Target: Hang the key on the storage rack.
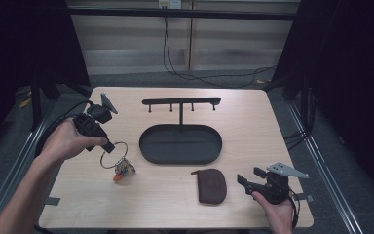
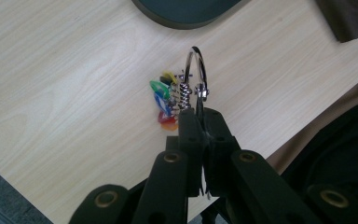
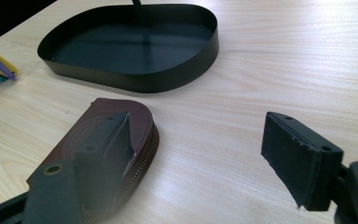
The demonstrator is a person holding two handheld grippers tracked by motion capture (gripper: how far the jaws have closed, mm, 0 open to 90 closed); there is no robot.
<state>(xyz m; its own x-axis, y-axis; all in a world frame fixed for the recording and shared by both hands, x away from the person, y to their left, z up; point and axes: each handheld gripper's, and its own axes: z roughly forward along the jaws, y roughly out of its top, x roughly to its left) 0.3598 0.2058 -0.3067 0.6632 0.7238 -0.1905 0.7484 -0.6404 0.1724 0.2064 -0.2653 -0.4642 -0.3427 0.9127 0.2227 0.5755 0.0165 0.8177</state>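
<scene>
I see the large metal key ring (image 1: 113, 154) standing tilted off the tabletop (image 1: 272, 126), its rim pinched in my left tool (image 1: 108, 146), its bunch of coloured key tags (image 1: 122, 170) resting on the wood.

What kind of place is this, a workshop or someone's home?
Probably a recording booth in a lab: a bare wooden table between black curtains, cables on the floor, and staged props such as a key ring held in the left claw.
</scene>
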